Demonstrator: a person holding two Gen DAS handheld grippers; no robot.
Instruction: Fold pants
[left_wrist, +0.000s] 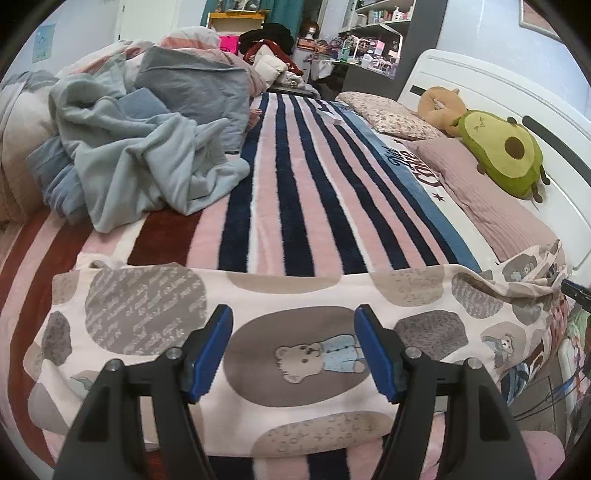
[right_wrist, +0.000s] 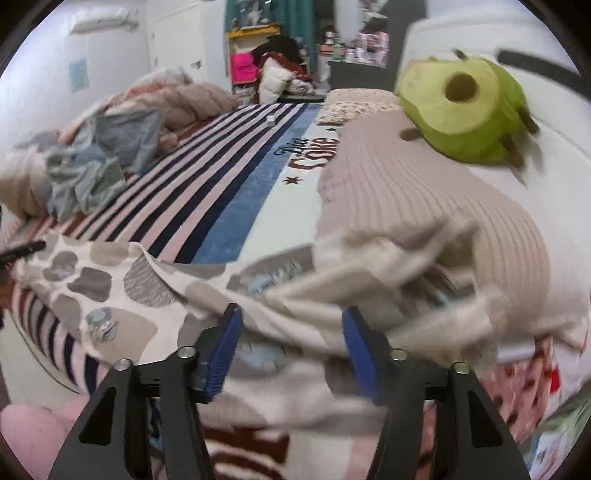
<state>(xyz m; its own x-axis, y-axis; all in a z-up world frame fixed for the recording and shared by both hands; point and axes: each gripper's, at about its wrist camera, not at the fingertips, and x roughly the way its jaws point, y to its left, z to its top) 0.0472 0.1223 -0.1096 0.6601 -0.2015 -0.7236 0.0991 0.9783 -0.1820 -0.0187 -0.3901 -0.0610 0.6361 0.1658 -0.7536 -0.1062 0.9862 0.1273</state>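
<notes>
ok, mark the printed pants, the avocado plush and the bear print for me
printed pants (left_wrist: 147, 306): left wrist view, grey patch on the flat leg.
avocado plush (left_wrist: 495, 147): left wrist view, pale green face.
bear print (left_wrist: 303, 360): left wrist view, bear's head, between the left fingers.

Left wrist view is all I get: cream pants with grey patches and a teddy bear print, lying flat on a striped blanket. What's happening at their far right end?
Observer: In the right wrist view, that end of the cream patch-print pants is bunched in loose folds against a ribbed pink pillow.
Operator: Is the other tool pinching them there?
Observer: No. The right gripper stands open over the folds, and its blue pads are not pressing the cloth, though the picture is blurred.
</notes>
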